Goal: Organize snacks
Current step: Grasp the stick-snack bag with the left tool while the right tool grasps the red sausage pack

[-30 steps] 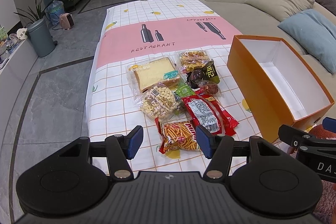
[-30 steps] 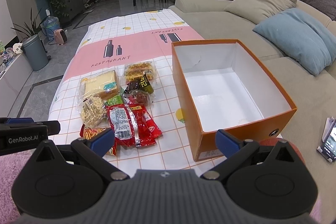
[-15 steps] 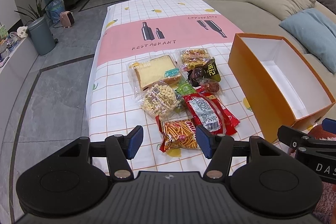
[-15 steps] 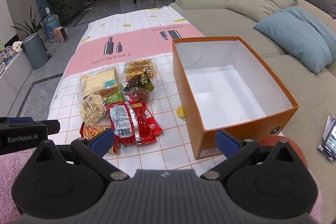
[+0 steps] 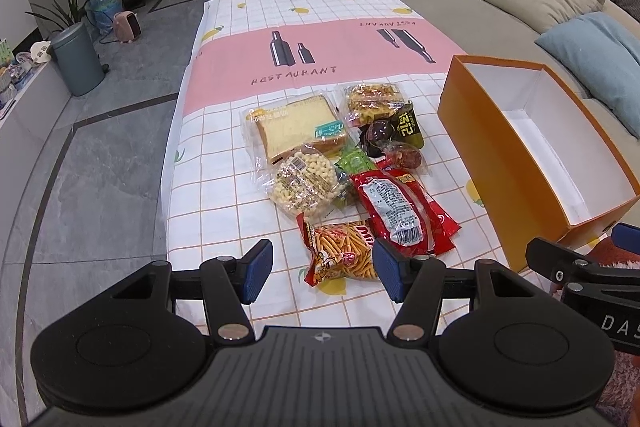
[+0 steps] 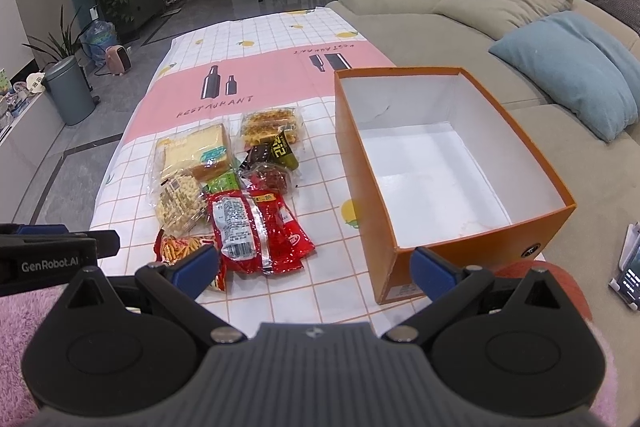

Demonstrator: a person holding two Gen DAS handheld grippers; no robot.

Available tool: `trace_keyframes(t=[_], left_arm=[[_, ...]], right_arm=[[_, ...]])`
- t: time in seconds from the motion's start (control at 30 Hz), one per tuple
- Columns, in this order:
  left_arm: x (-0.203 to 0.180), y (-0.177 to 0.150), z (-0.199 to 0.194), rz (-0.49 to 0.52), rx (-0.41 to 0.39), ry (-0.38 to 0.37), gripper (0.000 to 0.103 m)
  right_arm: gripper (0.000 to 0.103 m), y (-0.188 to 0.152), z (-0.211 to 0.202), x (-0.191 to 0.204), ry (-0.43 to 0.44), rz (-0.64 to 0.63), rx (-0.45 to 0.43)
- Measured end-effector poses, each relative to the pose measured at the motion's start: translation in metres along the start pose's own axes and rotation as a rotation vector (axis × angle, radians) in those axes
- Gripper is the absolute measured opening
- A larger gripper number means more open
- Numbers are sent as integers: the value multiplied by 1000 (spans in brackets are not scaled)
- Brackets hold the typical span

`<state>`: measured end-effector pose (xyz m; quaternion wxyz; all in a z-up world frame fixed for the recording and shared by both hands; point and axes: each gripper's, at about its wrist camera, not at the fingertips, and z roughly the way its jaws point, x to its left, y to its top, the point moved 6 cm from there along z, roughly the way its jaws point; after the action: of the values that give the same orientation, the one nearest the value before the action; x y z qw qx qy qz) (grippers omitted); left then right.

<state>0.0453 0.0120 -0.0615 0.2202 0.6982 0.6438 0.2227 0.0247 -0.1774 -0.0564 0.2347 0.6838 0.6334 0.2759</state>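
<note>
A pile of snack packets lies on the checked tablecloth: bagged bread, a clear bag of puffs, red packets, an orange stick-snack bag, a pastry pack and small dark packets. An orange box with a white inside stands empty to the right of them. My left gripper hovers open just in front of the stick-snack bag, holding nothing. Open and holding nothing too, my right gripper hangs between the red packets and the box's near corner.
A beige sofa with a blue cushion runs along the table's right side. A phone on a stand sits at the far right. On the left are grey floor, a bin and plants. Pink fuzzy fabric fills the near corners.
Both views have tilted a little, so the snacks and box sit slightly lower in frame. Nothing on the table has moved, and both grippers' jaws stand as before.
</note>
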Motion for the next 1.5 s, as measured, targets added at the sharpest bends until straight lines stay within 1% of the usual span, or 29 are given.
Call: trace_keyframes(t=[0.1, 0.23, 0.37, 0.53, 0.63, 0.7, 0.8, 0.9, 0.97, 1.0, 1.1, 1.17, 1.27, 1.33, 1.5], left_arm=[[2, 0, 5, -4, 12, -3, 68], [9, -1, 14, -23, 32, -10, 68], [18, -5, 31, -73, 86, -56, 68], [26, -6, 52, -131, 127, -102, 68], [27, -5, 69, -177, 154, -151, 68], [29, -4, 81, -211, 167, -170, 68], [33, -5, 100, -250, 193, -167, 68], [34, -9, 118, -263, 234, -165, 68], [34, -11, 127, -275, 257, -180, 68], [34, -12, 131, -283, 266, -185, 65], [32, -11, 139, -292, 273, -199, 65], [31, -10, 143, -298, 275, -207, 65], [28, -9, 148, -290, 274, -219, 65], [23, -9, 152, -280, 285, -230, 66], [17, -10, 160, -281, 309, -241, 67]], right_arm=[[99, 0, 4, 3, 6, -10, 4], [98, 3, 10, 8, 21, -28, -13], [84, 6, 21, 18, 54, -86, -31], [74, 3, 55, 31, 102, -145, 29], [73, 1, 79, 40, 139, -163, 69], [73, 1, 94, 48, 163, -189, 81], [73, 0, 113, 61, 181, -255, 77], [73, 0, 128, 70, 164, -334, 42], [73, 1, 137, 74, 164, -356, 41], [73, 1, 142, 76, 170, -357, 45], [70, -1, 155, 80, 170, -377, 57], [70, -3, 161, 83, 162, -392, 51], [70, -9, 170, 84, 158, -409, 68], [70, -12, 174, 83, 153, -408, 77], [71, -15, 180, 81, 143, -412, 69]])
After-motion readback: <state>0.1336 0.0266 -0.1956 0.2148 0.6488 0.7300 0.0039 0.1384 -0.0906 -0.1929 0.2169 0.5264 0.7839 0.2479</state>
